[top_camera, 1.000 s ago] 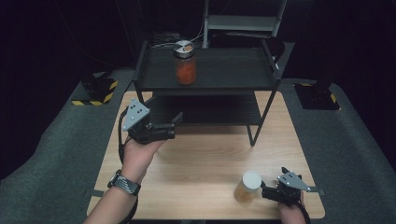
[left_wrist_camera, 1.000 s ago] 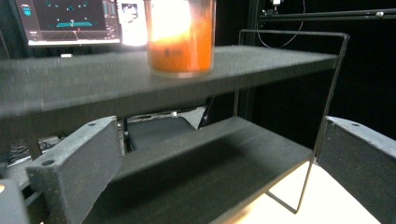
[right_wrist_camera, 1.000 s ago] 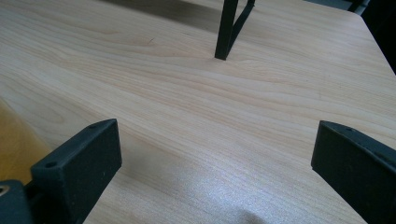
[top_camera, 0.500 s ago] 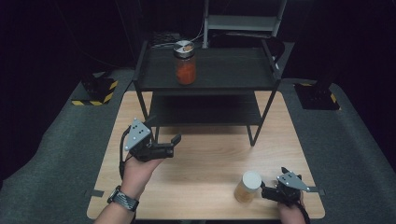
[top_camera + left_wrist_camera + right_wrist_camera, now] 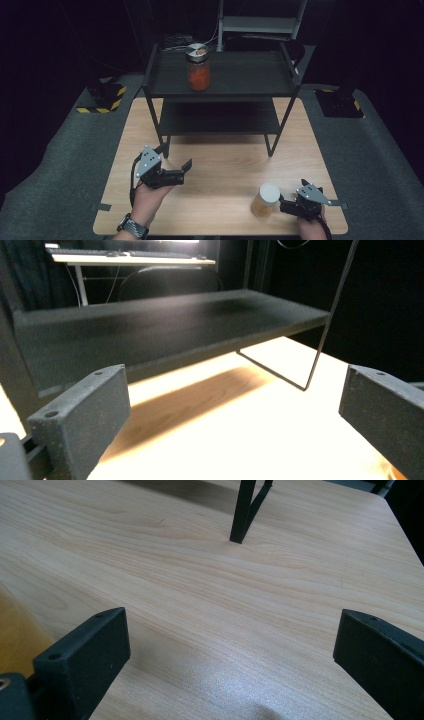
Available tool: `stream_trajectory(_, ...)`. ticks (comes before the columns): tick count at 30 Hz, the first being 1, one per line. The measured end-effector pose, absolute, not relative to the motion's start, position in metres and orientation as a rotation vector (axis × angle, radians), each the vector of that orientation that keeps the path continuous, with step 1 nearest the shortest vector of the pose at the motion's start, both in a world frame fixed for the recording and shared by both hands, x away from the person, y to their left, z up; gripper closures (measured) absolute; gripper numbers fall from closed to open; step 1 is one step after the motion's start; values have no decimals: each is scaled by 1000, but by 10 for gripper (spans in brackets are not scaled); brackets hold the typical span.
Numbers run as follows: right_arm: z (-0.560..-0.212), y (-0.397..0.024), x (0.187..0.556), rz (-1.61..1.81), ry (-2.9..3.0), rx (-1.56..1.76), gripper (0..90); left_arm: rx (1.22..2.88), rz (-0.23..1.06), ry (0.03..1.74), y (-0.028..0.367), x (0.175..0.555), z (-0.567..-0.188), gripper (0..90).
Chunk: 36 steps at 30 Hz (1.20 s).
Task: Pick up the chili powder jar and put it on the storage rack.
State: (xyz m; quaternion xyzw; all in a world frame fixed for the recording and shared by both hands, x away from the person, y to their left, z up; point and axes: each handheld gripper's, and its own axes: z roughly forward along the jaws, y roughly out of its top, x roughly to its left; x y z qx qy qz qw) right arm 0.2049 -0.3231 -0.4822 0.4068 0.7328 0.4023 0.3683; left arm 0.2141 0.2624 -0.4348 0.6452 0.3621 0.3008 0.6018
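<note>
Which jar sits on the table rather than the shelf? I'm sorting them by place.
The white-lidded jar with yellowish contents, on the table beside the right gripper. The red-filled jar stands on the shelf's top tier.

We find no readable txt, labels, brands or nos. anywhere; jar lid [image 5: 197,50] marking too small to read.

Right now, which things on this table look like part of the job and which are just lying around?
Likely in play:
- yellow jar beside the right gripper
- red jar on the black shelf
- left gripper, jaws open

Just around:
- striped floor blocks
- background desk
</note>
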Motion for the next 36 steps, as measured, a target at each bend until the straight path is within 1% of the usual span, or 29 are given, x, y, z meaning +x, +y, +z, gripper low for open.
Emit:
stream_trajectory(8, -482, -322, 205, 1028, 1881, 1044, 7, 1532, 685, 858, 269, 210, -460, 4)
stream_trajectory(13, -482, -321, 204, 1024, 1878, 1047, 7, 1548, 666, 909, 278, 206, -481, 4)
stream_trajectory(23, -482, -319, 204, 1007, 1880, 1039, 7, 1605, 663, 973, 287, 199, -504, 4)
stream_trajectory(36, -482, -316, 204, 994, 1877, 1043, 7, 1690, 675, 1019, 290, 200, -513, 4)
